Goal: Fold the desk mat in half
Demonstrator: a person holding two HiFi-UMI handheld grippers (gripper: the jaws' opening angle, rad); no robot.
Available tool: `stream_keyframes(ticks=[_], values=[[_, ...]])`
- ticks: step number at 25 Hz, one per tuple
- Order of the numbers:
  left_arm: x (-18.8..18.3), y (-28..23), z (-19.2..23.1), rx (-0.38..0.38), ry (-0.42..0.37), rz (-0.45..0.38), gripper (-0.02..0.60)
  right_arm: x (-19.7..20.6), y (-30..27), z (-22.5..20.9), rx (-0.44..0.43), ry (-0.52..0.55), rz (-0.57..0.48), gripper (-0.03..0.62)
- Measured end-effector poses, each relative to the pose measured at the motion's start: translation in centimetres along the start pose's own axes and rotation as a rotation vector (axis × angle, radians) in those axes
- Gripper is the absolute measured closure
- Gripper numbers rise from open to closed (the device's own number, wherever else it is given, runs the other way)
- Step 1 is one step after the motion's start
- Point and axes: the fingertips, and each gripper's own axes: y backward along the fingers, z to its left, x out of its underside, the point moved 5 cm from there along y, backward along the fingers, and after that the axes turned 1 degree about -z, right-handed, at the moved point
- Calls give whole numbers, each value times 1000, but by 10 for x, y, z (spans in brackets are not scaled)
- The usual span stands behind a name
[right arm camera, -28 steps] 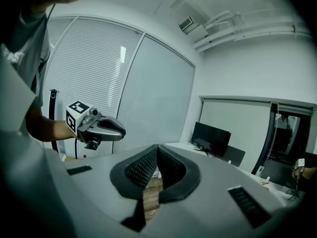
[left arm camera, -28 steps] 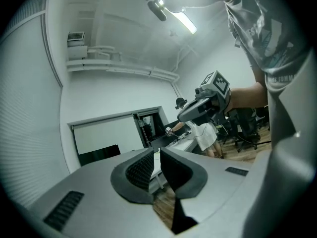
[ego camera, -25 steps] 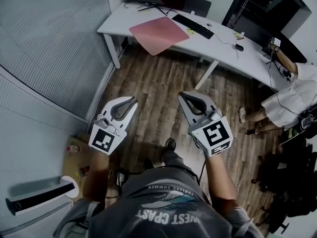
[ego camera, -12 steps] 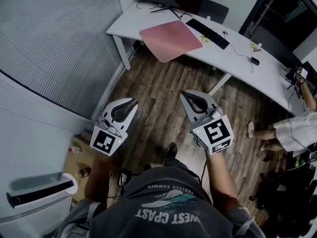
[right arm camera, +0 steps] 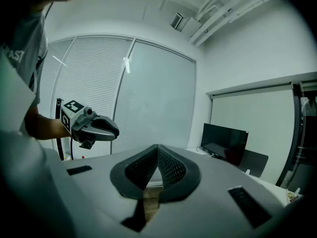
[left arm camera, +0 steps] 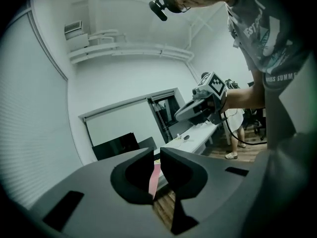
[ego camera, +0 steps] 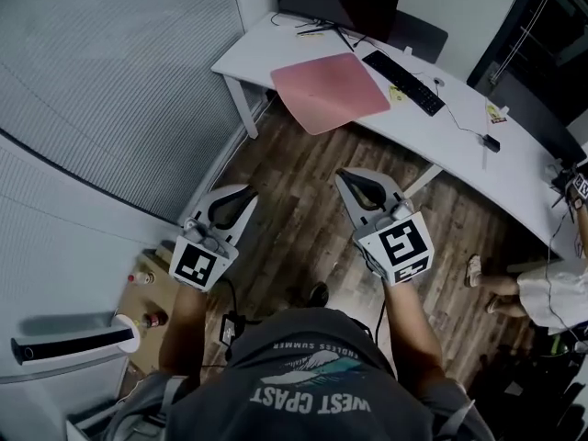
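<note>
**Pink desk mat [ego camera: 331,90] lying flat on the white desk [ego camera: 459,150], both grippers closed and empty**

Pink and unfolded, the mat is lying spread out near the left end of the desk. Its near corner is poking out over the desk's front edge, above the wooden floor [ego camera: 294,191]. A black keyboard [ego camera: 404,70] is sitting just beside the mat's right edge, and a dark monitor [ego camera: 344,3] is standing behind it, towards the wall.

The person is standing well back from the desk, holding both tools out over the floor at about waist height, with the tips pointing towards the desk. The left gripper [ego camera: 243,193] is holding its jaws drawn almost together, with only a thin slit showing between them and nothing caught in it. A sliver of the distant pink mat is showing through that slit. The right gripper [ego camera: 348,175] is holding its jaws pressed tip to tip, and they are gripping nothing. The two tools are hanging side by side, apart from each other and well away from the mat.

Over at the right end of the desk, another person [ego camera: 551,292] is standing, only partly in view.
</note>
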Motion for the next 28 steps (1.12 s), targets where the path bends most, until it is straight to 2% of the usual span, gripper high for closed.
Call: stream_keyframes(ticks=[10, 13, 18, 28], values=[[-3, -43, 8, -12, -20, 17, 531, 8, -8, -52, -10, -7, -22, 568], [1, -56, 11, 9, -37, 21, 530, 12, -12, -60, -4, -11, -14, 568], [15, -81, 27, 42, -3, 11, 531, 15, -25, -73, 17, -24, 15, 568], [44, -147, 97, 162, -13, -45, 531, 15, -81, -107, 121, -31, 78, 568]])
